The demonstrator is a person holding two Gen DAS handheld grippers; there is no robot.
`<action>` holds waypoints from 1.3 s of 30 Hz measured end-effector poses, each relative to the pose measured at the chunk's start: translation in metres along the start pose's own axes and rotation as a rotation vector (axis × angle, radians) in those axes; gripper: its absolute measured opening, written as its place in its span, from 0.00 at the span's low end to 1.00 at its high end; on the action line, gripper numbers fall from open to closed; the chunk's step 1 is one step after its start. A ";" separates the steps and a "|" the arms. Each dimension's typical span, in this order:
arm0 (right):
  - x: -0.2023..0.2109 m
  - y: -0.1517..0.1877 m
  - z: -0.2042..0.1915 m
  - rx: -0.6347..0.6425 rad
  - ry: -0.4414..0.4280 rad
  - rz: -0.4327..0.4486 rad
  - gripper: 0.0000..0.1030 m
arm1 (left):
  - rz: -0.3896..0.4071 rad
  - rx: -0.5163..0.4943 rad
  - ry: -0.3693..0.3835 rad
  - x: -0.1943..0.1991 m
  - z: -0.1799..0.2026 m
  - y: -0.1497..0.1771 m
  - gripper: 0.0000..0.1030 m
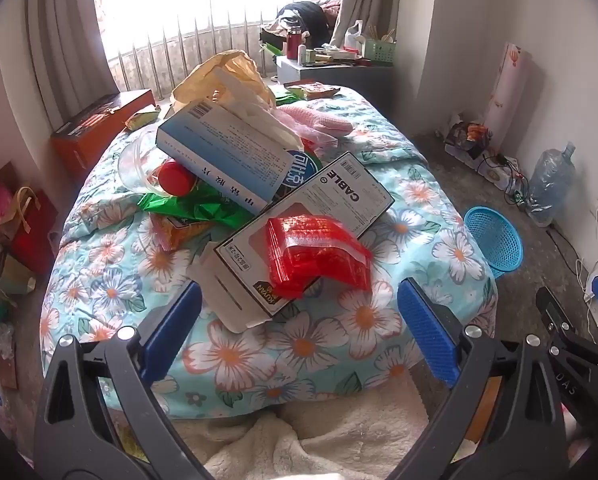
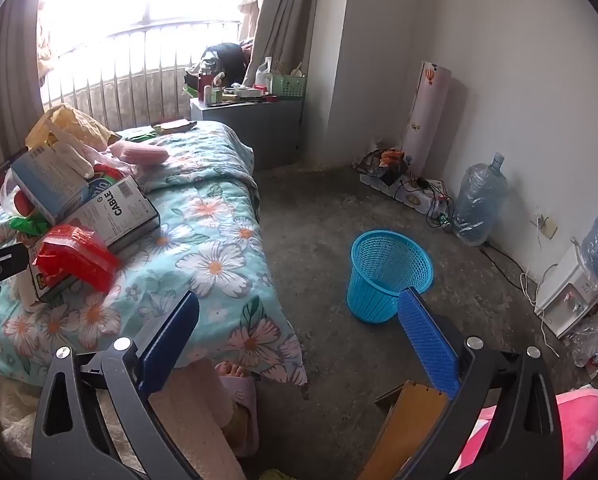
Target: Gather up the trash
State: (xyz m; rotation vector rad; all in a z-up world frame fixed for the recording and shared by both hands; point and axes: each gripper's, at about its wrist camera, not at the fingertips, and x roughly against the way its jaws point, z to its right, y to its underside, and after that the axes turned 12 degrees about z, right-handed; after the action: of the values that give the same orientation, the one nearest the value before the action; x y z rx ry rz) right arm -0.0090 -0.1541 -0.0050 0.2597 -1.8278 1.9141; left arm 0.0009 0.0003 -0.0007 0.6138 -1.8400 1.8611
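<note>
A pile of trash lies on the floral bed [image 1: 299, 344]: a red plastic wrapper [image 1: 319, 252] on a black-and-white cable box [image 1: 303, 228], a blue-and-white box [image 1: 223, 152], a green foil wrapper [image 1: 195, 204], a red-capped container [image 1: 175, 178] and a yellow bag [image 1: 223, 76]. My left gripper [image 1: 299, 312] is open and empty, just short of the red wrapper. My right gripper [image 2: 299, 320] is open and empty, over the floor between the bed [image 2: 219, 264] and a blue mesh waste basket [image 2: 387, 276]. The pile also shows in the right wrist view [image 2: 75, 260].
The basket stands on the concrete floor right of the bed [image 1: 495, 244]. A water jug [image 2: 479, 204], cables and boxes line the right wall. A grey cabinet [image 2: 251, 128] with clutter stands by the window. An orange box [image 1: 99, 132] and bags lie left of the bed.
</note>
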 end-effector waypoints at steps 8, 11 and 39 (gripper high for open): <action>0.000 -0.002 -0.002 0.008 0.008 -0.003 0.94 | -0.006 -0.004 0.007 -0.002 -0.005 -0.004 0.91; -0.001 -0.002 -0.004 0.010 0.010 0.001 0.94 | 0.003 -0.002 0.001 -0.004 -0.002 0.001 0.91; 0.003 -0.002 -0.005 0.011 0.001 0.006 0.94 | -0.001 -0.002 -0.003 -0.003 -0.004 0.011 0.91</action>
State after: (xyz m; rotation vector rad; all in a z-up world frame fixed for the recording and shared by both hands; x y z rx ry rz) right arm -0.0095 -0.1490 -0.0022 0.2573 -1.8203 1.9287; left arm -0.0028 0.0043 -0.0114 0.6169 -1.8426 1.8591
